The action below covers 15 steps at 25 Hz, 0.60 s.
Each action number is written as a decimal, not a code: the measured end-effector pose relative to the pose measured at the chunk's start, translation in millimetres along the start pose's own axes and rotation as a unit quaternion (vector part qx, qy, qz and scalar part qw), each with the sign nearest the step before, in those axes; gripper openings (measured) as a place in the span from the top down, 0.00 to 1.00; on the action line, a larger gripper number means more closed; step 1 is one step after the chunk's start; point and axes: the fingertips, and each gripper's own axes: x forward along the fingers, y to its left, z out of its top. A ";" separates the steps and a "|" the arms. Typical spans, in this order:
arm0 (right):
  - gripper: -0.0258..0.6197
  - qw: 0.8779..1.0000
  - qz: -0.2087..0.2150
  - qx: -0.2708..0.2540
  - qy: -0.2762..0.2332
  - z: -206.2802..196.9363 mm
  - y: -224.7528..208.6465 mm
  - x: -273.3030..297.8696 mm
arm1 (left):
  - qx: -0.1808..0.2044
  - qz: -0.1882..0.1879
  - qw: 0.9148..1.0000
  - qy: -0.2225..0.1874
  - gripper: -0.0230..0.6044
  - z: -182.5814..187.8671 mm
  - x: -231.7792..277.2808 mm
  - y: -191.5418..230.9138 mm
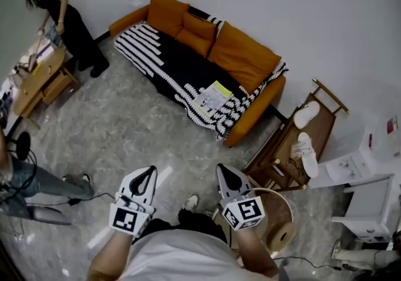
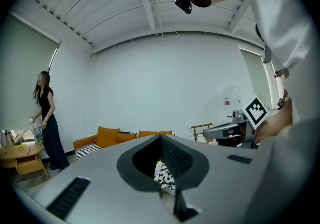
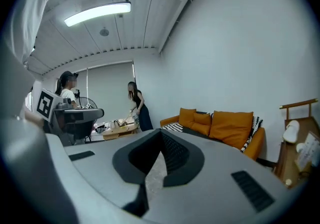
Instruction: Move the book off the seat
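A thin yellow-and-white book [image 1: 213, 96] lies flat on the right part of the seat of an orange sofa [image 1: 247, 54], on a black-and-white striped blanket [image 1: 160, 57]. Both grippers hang low in the head view, well short of the sofa and pointing toward it. My left gripper [image 1: 148, 174] is shut and holds nothing; its own view looks along its joined fingertips [image 2: 161, 138] at the sofa [image 2: 107, 138]. My right gripper [image 1: 225, 172] is also shut and holds nothing, and the sofa [image 3: 230, 128] lies to the right of its tips [image 3: 161, 133].
A person [image 1: 62, 16] stands at a low wooden table [image 1: 37, 79] at the back left. Another person's legs [image 1: 37, 179] are at the left edge. A wooden rack [image 1: 301, 142] with slippers stands right of the sofa, a white cabinet [image 1: 369, 198] beyond. Marble floor [image 1: 125, 129] lies between.
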 end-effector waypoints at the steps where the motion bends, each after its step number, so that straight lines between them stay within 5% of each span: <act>1: 0.93 1.000 0.000 0.003 0.000 4.2 -9.0 8.1 | 0.000 0.000 1.000 -0.007 0.94 7.2 14.3 2.1; 15: 0.93 0.998 -0.039 0.043 -0.007 0.5 -96.0 28.4 | 0.002 -0.067 0.998 0.002 0.94 3.2 143.7 -20.2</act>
